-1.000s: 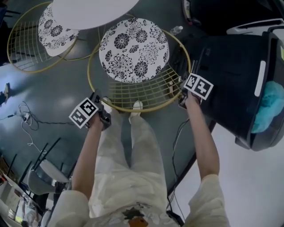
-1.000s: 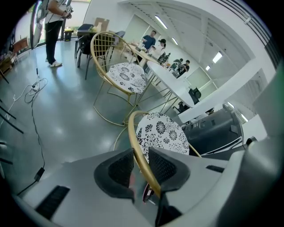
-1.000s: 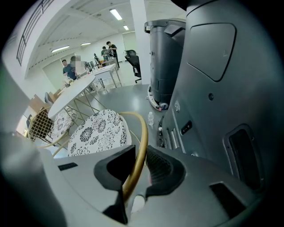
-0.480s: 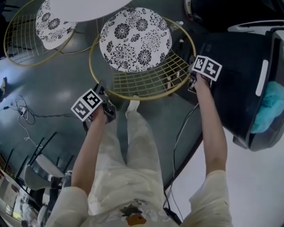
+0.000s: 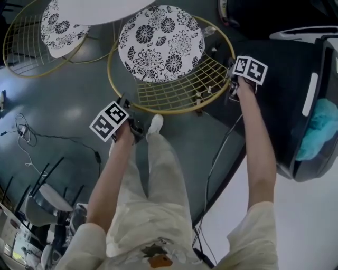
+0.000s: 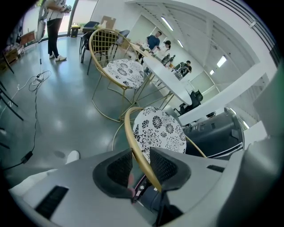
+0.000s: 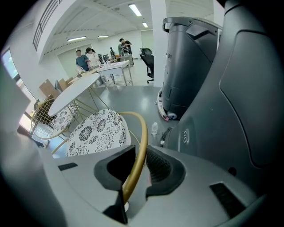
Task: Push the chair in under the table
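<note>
The gold wire chair (image 5: 174, 109) with a black-and-white flowered seat (image 5: 161, 42) stands before the white round table (image 5: 100, 8), its seat partly under the table's edge. My left gripper (image 5: 129, 108) is at the back rim's left side. That rim (image 6: 128, 133) runs between its jaws against the right pad, with a gap at the left pad, so the left gripper (image 6: 141, 166) is open. My right gripper (image 5: 231, 87) holds the rim's right side, and in its own view the right gripper (image 7: 138, 170) is shut on the gold rim (image 7: 143, 133).
A second gold chair (image 5: 37, 31) stands at the table's left. A big dark machine (image 5: 285, 95) is close on the right. Cables (image 5: 26, 132) lie on the grey floor at left, another cable (image 5: 222, 153) by my legs. A person (image 6: 53, 17) stands far off.
The chair has slid up the picture toward the table. Both grippers went with it, the right one farther up and to the right.
</note>
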A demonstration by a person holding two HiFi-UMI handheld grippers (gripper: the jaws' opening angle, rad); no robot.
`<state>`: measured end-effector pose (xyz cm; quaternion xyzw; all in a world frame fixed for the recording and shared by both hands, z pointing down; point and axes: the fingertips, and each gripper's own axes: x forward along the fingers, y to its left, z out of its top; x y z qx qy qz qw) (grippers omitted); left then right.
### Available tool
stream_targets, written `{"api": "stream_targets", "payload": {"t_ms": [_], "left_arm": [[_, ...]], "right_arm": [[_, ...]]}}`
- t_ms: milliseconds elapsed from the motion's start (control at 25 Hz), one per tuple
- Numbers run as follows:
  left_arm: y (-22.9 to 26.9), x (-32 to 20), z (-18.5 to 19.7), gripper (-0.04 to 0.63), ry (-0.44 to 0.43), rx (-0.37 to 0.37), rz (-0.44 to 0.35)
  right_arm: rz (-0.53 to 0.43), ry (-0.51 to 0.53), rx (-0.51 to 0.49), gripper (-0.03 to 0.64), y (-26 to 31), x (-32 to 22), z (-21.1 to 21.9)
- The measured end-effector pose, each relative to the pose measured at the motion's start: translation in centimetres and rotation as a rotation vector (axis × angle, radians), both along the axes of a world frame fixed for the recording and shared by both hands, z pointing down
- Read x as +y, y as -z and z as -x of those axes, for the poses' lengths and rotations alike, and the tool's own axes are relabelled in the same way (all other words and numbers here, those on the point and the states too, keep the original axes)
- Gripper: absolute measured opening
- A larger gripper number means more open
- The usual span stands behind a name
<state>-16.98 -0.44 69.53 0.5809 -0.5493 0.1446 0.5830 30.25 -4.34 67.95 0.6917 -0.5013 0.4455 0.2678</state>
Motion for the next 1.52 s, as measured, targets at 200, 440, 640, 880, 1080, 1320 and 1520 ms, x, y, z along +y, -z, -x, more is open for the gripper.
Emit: {"api": "stream_targets", "payload": {"t_ms": [200, 440, 640, 880, 1080, 1320, 1520], "left_arm": [[-0.6, 0.6, -0.2, 0.121, 0.009, -0.021, -0.001], [-1.0, 1.2, -0.3, 0.121, -0.004, -0.048, 0.011], [-1.3, 1.5, -0.5, 0.121, 0.003, -0.057, 0.014], [-2.1, 2.2, -1.2, 0.121, 0.007, -0.054, 0.003], [-2.6, 2.6, -1.5, 0.121, 0.007, -0.068, -0.007], [-2.6, 2.4, -3.0, 0.123, -0.019, -0.057, -0.001], [-0.6, 2.8, -2.3, 0.13, -0.071, -0.093, -0.063]], "right_arm": [[0.003, 0.019, 0.014, 0.077, -0.5, 0.1, -0.1], [0.011, 0.038, 0.038, 0.077, -0.7, 0.1, -0.2], [0.016, 0.06, 0.054, 0.077, -1.1, -0.2, -0.4], [0.018, 0.091, 0.072, 0.077, -1.6, -0.6, -0.9], [0.005, 0.108, 0.064, 0.077, -2.2, -1.0, -1.0], [-0.006, 0.143, 0.193, 0.089, -1.1, -1.8, -2.0], [-0.139, 0.168, 0.165, 0.104, 1.3, -2.5, 3.6]]}}
